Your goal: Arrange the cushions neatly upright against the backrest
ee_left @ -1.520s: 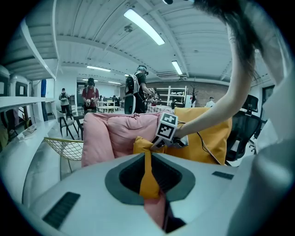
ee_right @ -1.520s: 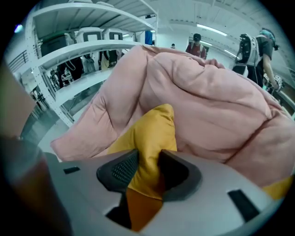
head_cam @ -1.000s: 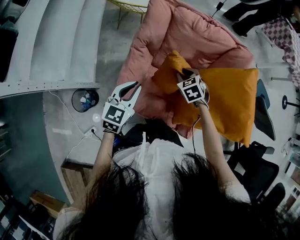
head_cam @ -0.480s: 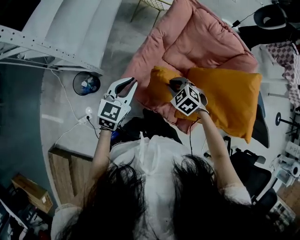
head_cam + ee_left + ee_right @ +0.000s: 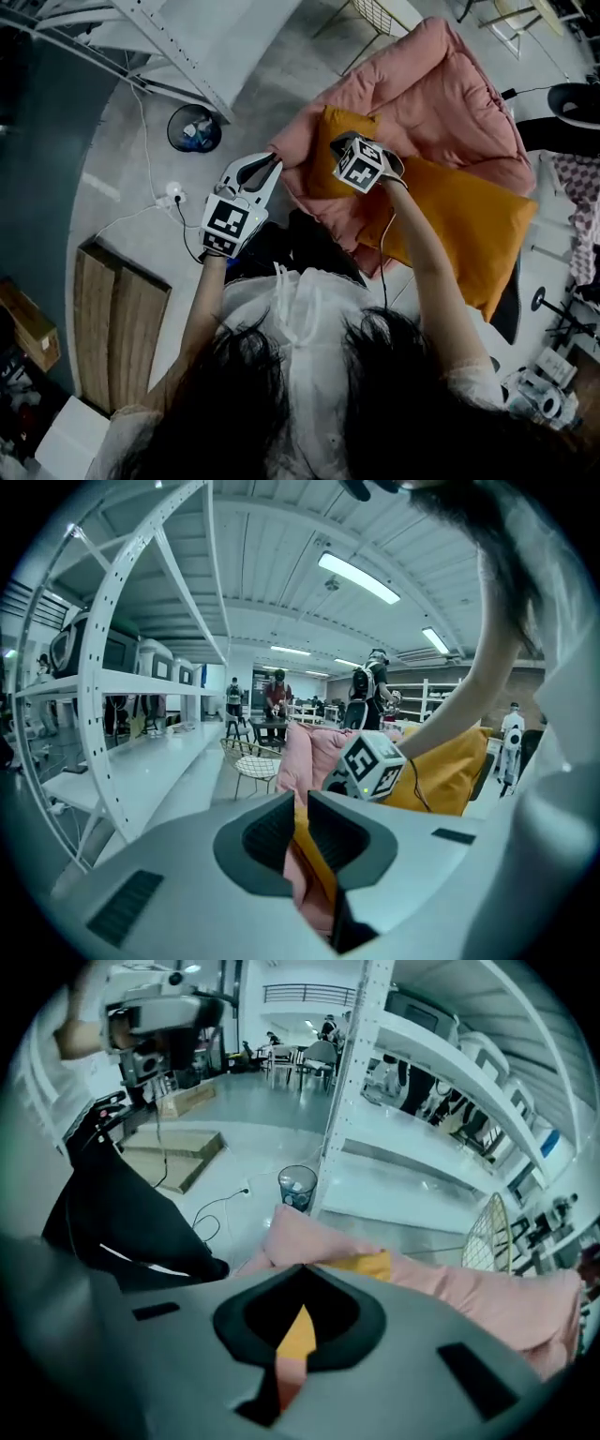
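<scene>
The puffy, quilted pink seat (image 5: 441,94) carries both smooth orange cushions: the large flat rectangular cushion (image 5: 459,225) slumps over its near right side, and the small plump cushion (image 5: 328,159) sits on its left part, close to the edge. The right gripper (image 5: 340,143) points steeply down at the small cushion's right edge, where a second ago it lay across where the two cushions met; its jaws have just been closing and now meet, orange cloth behind the tips, no fold plainly pinched. The left gripper (image 5: 272,167) hangs closed and empty just off the seat's left edge.
</scene>
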`<control>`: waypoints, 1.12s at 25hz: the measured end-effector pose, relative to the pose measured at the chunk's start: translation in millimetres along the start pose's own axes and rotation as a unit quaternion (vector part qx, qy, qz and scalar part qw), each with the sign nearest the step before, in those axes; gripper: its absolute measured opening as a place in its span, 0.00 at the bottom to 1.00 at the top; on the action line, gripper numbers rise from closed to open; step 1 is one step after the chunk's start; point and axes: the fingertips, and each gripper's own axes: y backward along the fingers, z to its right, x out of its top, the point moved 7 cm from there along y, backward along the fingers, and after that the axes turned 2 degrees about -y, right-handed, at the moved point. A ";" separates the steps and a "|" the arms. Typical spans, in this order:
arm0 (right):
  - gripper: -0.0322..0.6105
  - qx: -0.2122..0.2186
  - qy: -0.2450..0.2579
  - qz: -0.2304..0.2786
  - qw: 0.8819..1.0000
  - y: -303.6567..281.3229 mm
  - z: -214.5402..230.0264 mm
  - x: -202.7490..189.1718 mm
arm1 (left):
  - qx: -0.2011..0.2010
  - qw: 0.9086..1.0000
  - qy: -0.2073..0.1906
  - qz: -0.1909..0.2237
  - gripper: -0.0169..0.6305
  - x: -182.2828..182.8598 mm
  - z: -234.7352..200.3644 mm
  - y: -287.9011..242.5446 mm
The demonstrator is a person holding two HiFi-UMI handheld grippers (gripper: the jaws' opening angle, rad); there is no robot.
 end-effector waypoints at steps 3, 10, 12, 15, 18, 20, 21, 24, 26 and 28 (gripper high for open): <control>0.09 0.012 -0.032 -0.021 0.999 -26.8 16.7 -1.7 | 0.024 1.000 0.013 -0.002 0.09 -3.7 -5.9 7.4; 0.10 0.017 -0.129 0.031 0.991 -40.3 4.3 -25.4 | 0.062 0.998 0.017 -0.014 0.09 -34.0 8.9 14.8; 0.09 0.013 -0.152 0.041 0.987 -33.0 4.1 -25.5 | 0.058 0.998 0.020 -0.016 0.09 -30.3 7.1 14.0; 0.10 0.002 -0.191 0.058 0.980 -13.2 8.7 -16.6 | 0.044 0.999 0.017 -0.010 0.09 -13.0 -2.7 12.4; 0.10 -0.024 -0.237 0.094 0.967 12.0 6.0 -16.9 | 0.025 1.000 0.004 -0.002 0.09 1.1 -1.3 8.7; 0.10 -0.047 -0.269 0.121 0.954 31.6 0.5 -24.1 | 0.010 1.000 -0.004 -0.002 0.09 3.1 5.3 6.0; 0.10 -0.060 -0.287 0.134 0.947 42.0 -2.7 -28.5 | 0.001 1.000 -0.008 -0.002 0.09 4.0 9.1 4.8; 0.10 -0.097 -0.344 0.173 0.918 72.5 -15.2 -41.6 | -0.032 0.999 -0.023 0.000 0.09 7.2 18.0 -0.8; 0.10 -0.120 -0.378 0.194 0.897 90.9 -28.0 -49.8 | -0.057 0.998 -0.032 0.004 0.09 10.5 24.8 -4.3; 0.10 -0.140 -0.408 0.211 0.877 107.9 -45.6 -58.4 | -0.081 0.996 -0.040 0.006 0.09 12.4 33.6 -5.8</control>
